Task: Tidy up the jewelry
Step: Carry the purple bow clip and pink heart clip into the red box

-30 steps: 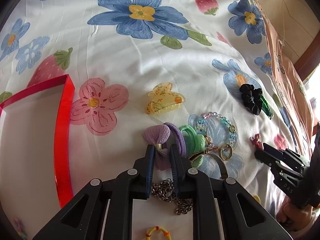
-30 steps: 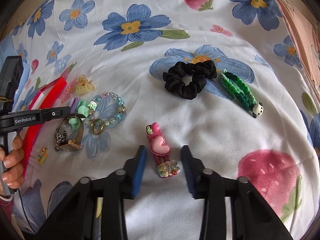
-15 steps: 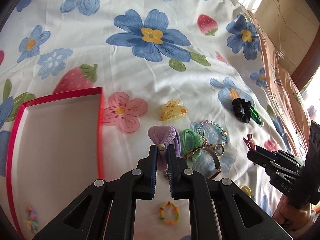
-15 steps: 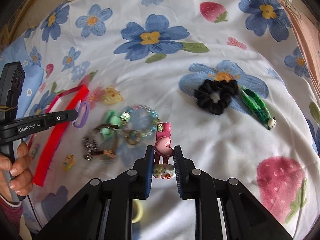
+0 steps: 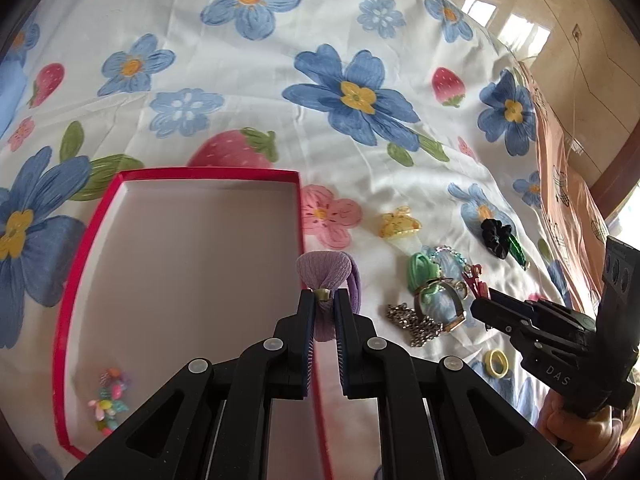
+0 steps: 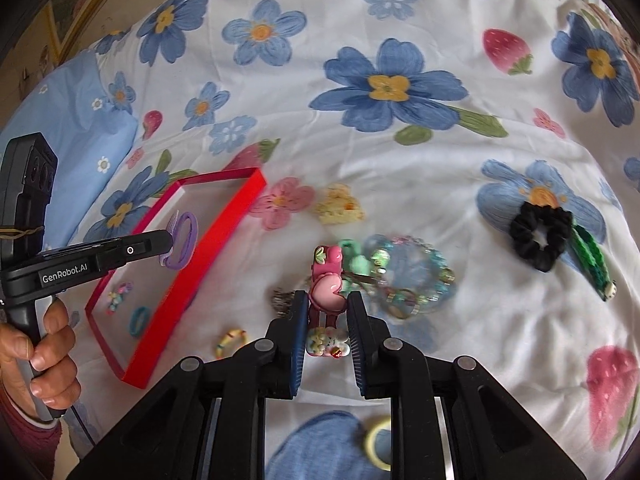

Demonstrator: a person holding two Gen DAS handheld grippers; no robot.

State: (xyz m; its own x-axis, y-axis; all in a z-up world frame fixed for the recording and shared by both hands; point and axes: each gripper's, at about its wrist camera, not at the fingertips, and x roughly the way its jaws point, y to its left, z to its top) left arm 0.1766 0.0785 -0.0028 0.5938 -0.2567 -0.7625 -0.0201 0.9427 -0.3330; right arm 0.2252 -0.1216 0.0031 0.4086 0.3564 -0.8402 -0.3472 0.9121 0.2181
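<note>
Over the right-hand wall of the red box [image 5: 64, 320] I hold my left gripper [image 5: 323, 300], its jaws pinched almost together on the knot of a purple hair tie [image 5: 326, 268] with a fabric bow. I judge it is carried high so it clears the wall before being let go inside. The box lies on a bedsheet [image 5: 240, 92] printed with blue flowers and strawberries; its pale floor is mostly bare, with a small cluster of coloured beads [image 5: 108, 400] in the near left corner. From the right wrist view a blue ring [image 6: 140, 320] also shows inside the box.

My right gripper [image 6: 326, 312] has its jaws a little further apart, clamped on the sides of a pink hair clip [image 6: 326, 292] with a heart and small flowers on it, held off the sheet. I take it as the next piece for the box, waiting to the right while the left one is in the way.

Left loose on the sheet, to the right of the box: a yellow claw clip [image 5: 400, 222], a green hair tie [image 5: 422, 270], a beaded bracelet [image 6: 416, 268], a metal chain [image 5: 412, 322], a black scrunchie [image 6: 540, 232] touching a green braided band [image 6: 592, 264], a pale yellow ring [image 5: 496, 362], and a small multicoloured ring [image 6: 230, 340] near the box wall. The tangle of chain, bracelet and green tie looks awkward to separate.
</note>
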